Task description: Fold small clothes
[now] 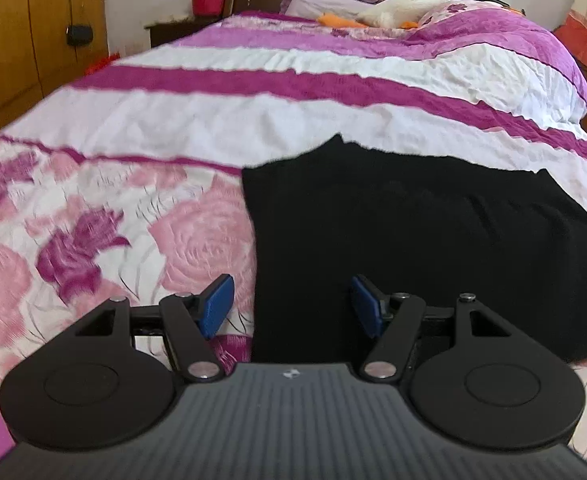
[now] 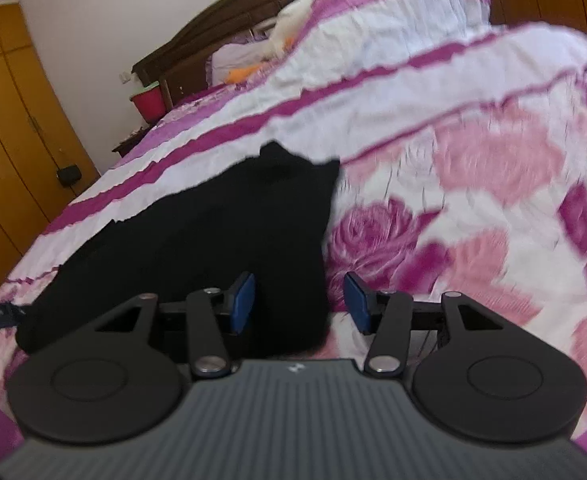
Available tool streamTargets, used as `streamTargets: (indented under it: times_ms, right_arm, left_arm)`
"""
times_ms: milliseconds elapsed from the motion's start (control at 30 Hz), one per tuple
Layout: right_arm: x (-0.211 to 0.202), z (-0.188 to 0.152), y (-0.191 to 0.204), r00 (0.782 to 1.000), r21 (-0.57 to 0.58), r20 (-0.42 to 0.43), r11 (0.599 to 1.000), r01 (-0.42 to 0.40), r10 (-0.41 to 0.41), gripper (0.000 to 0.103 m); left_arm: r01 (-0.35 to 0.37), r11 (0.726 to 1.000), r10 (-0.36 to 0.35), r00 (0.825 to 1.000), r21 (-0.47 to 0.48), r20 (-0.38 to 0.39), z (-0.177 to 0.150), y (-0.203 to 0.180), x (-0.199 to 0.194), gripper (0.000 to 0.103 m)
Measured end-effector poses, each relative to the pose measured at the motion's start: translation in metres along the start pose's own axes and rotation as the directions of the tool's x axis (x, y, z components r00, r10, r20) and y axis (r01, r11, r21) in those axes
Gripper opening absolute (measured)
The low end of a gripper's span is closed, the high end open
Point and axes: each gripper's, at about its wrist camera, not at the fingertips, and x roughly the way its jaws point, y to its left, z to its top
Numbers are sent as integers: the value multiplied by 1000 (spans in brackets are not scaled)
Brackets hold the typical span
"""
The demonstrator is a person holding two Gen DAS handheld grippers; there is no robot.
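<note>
- The black, soft knit garment [image 1: 405,248] lies flat on the bed's pink-and-white rose-printed bedspread [image 1: 133,216], roughly a folded rectangle.
- The left hand-held gripper [image 1: 289,308] stands wide with nothing between its blue pads; the garment's left edge lies beneath the gap.
- The right hand-held gripper [image 2: 299,300] stands partly apart and empty over the garment's right edge.
- Risk: pads could pinch the crinkled bedspread together with the limp cloth, or catch only one layer, skewing the fold.
</note>
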Motion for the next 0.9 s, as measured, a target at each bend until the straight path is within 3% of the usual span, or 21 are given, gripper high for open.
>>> streamTargets:
  times_ms: [67,133,167,200,233,267,300,367,467,567,600,700,767,800,833,900]
  right_arm:
    - [2,-2,-2,999,20,6,999,-32,32,51]
    - [3,-3,-1,998,23,7,998,-59,59,30]
    - [3,-2,1,998,14,8,998,-58,58,28]
    - [1,-1,3,998,-5,17,998,-58,58,16]
    - [-3,0,4,997,-17,31,998,-65,65,11]
    - [-9,2,3,996,-14,48,997,-75,76,10]
    - [-15,3,1,995,-7,62,997,-80,80,9]
    - [-21,3,-3,998,-8,60,999,-31,31,8]
    - [-10,-7,-13,999,-25,-2,999,46,-47,5]
    - [-8,-10,-21,1000,21,-10,999,28,-28,4]
    - [-9,-9,-22,1000,30,-9,999,23,-22,7]
    - [-14,-6,-21,1000,62,14,998,16,-17,8]
    - [-19,-4,-22,999,110,38,994,18,-22,15]
    - [-21,-3,-23,998,132,54,991,16,-24,31]
    - [-23,-2,-23,997,148,76,989,-3,-9,55]
    - [-24,-1,-22,993,166,110,985,-55,37,67]
  left_arm:
    - [26,999,-26,1000,-24,8,-3,3,5,70]
    - [47,998,-46,999,-44,18,-4,4,9,70]
    - [55,997,-54,998,-50,22,-5,4,11,70]
    - [64,996,-62,998,-55,25,-5,4,13,70]
    - [76,995,-75,997,-60,29,-6,3,13,66]
    - [88,994,-87,996,-61,30,-6,2,13,50]
    - [86,995,-85,996,-55,29,-7,1,11,44]
    - [33,999,-32,999,-23,33,-10,-2,9,43]
    - [28,999,-27,999,-19,21,-15,2,14,45]
    - [20,1000,-20,1000,-16,24,-15,2,13,53]
    - [9,1000,-8,1000,-14,22,-14,1,12,59]
    - [1,1000,-1,1000,-18,17,-14,3,8,67]
    - [7,999,-6,1000,-33,11,-14,4,5,70]
    - [9,999,-9,1000,-35,9,-14,5,4,71]
    - [12,999,-12,1000,-34,5,-15,4,3,73]
    - [17,1000,-18,1000,-21,-1,-18,3,5,82]
